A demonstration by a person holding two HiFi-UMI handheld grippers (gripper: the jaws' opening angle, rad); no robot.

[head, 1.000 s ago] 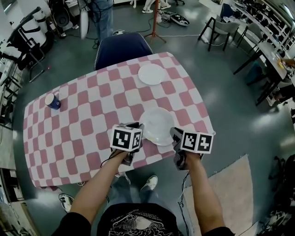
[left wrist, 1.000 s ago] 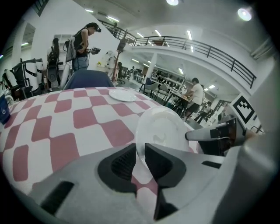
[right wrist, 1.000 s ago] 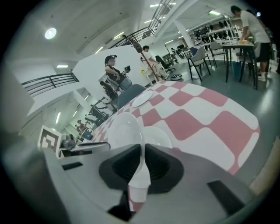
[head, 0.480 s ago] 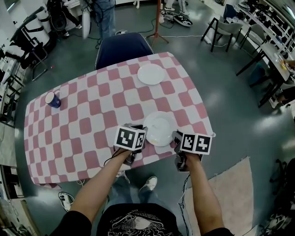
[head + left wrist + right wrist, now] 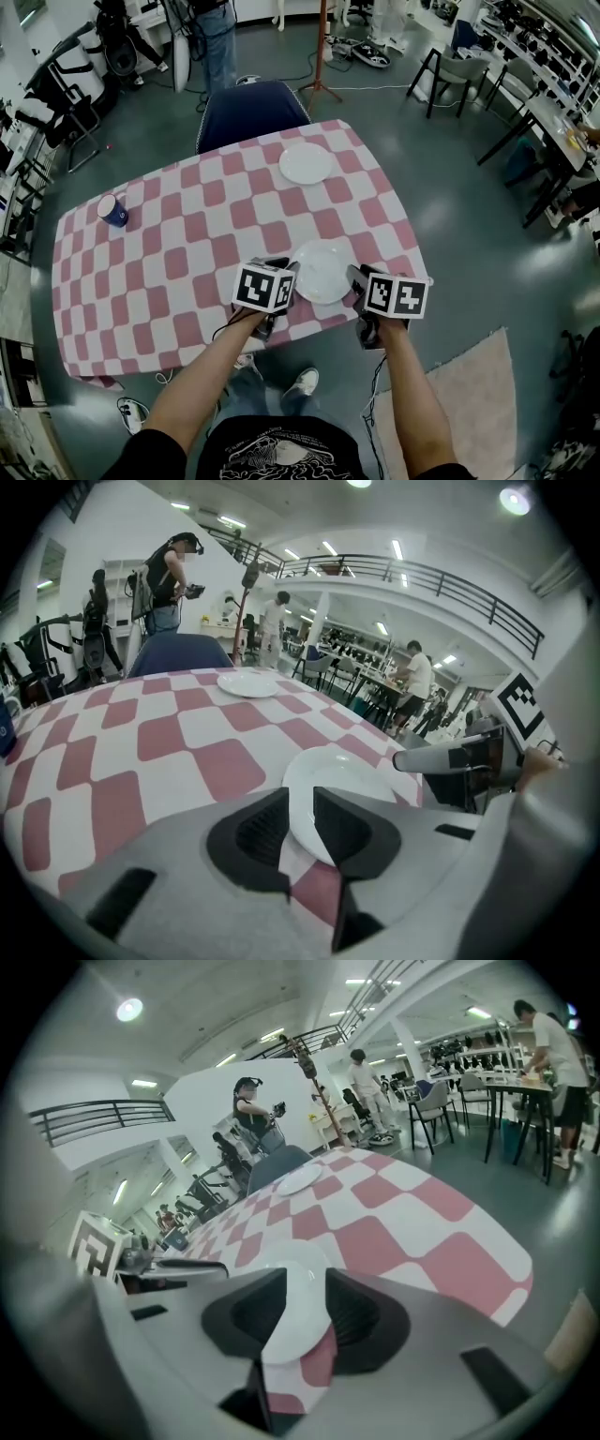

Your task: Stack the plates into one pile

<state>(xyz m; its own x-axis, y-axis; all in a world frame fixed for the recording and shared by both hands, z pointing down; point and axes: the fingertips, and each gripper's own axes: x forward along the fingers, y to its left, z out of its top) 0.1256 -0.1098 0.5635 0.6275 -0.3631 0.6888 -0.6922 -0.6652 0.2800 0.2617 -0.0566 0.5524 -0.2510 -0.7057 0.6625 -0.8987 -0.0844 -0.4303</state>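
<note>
Securing the near plate (image 5: 322, 272) at both sides appears to be the step in hand. This plate lies flat on the checked worktop (image 5: 187, 244), close to the front edge. The left gripper (image 5: 286, 274) is at its left rim and the right gripper (image 5: 357, 278) is at its right rim. The far plate (image 5: 306, 163) sits well apart, near the back edge of the worktop and in front of a blue chair (image 5: 251, 108).

Left gripper (image 5: 302, 810): jaws opening, a narrow gap, with the plate rim (image 5: 323, 785) showing in it and no pad visibly pressing on it. Right gripper (image 5: 306, 1303): jaws opening, a wider gap, rim (image 5: 298, 1312) between them, not clamped.

Recommended procedure:
1. Slide each gripper inward until the rim sits well between the pads.
2. Keep the lower pad above the cloth; a pinched fold would probably drag the covering.
3. Close both sides evenly.
4. Lift level, since the glazed surface is likely to be slippery.
5. Centre the plate over the far plate before lowering.
</note>
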